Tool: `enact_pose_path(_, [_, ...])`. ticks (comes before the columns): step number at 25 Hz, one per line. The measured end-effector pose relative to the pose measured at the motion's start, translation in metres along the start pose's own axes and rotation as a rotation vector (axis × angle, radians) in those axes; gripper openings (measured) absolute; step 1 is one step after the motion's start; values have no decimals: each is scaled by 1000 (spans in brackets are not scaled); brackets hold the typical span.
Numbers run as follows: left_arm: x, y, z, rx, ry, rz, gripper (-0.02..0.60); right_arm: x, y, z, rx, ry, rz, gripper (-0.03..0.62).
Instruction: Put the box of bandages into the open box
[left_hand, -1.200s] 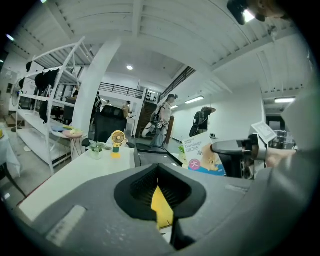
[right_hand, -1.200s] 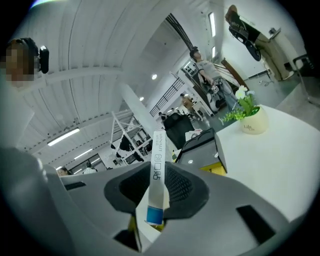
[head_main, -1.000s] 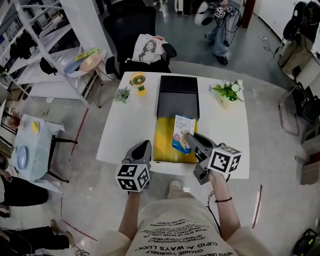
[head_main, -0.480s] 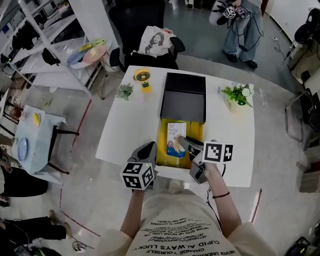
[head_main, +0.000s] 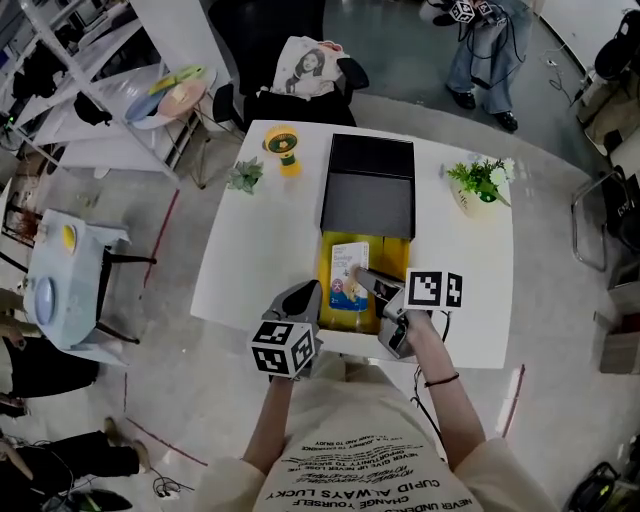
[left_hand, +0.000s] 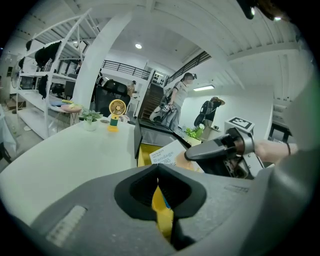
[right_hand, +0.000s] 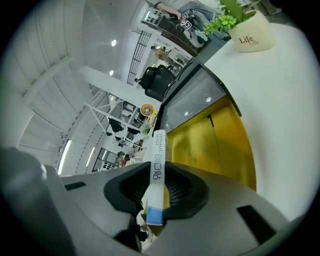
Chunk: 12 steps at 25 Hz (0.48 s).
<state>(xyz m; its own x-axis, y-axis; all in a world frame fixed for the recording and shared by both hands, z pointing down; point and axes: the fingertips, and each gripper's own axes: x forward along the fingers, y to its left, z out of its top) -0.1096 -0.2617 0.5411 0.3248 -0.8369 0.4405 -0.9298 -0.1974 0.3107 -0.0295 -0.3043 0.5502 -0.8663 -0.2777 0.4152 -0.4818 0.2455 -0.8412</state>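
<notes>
The open box (head_main: 392, 262) has a yellow inside and a black lid (head_main: 366, 185) folded back; it sits mid-table. The white and blue box of bandages (head_main: 347, 272) hangs low over the yellow inside, left of centre. My right gripper (head_main: 368, 281) is shut on its near edge. In the right gripper view the bandage box (right_hand: 157, 159) stands edge-on between the pads (right_hand: 175, 192). Whether it touches the box floor I cannot tell. My left gripper (head_main: 306, 291) is shut and holds nothing, just outside the box's left wall (left_hand: 145, 152). From there the bandage box (left_hand: 167, 155) and the right gripper (left_hand: 212, 149) show.
A yellow desk fan (head_main: 280, 148) and a small plant (head_main: 245, 177) stand at the table's far left. A potted plant (head_main: 478, 185) is at the far right. A chair with a printed bag (head_main: 310, 70) is behind the table. A person (head_main: 480, 45) stands beyond.
My right gripper has sunk and rolled, bringing the bandage box from tilted above the box's right side down and flatter over its left part. The left gripper has come down closer to the box's left wall.
</notes>
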Motion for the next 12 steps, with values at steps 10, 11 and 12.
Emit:
enact_pose_path(10, [10, 3, 0, 34, 59, -62, 23, 11, -13, -3, 53, 2, -80, 89])
enact_pose_path(11, [10, 4, 1, 34, 62, -65, 22, 11, -14, -3, 51, 2, -90, 89])
enact_pose_path(12, [11, 5, 2, 35, 64, -67, 21, 10, -15, -3, 47, 4, -102, 89])
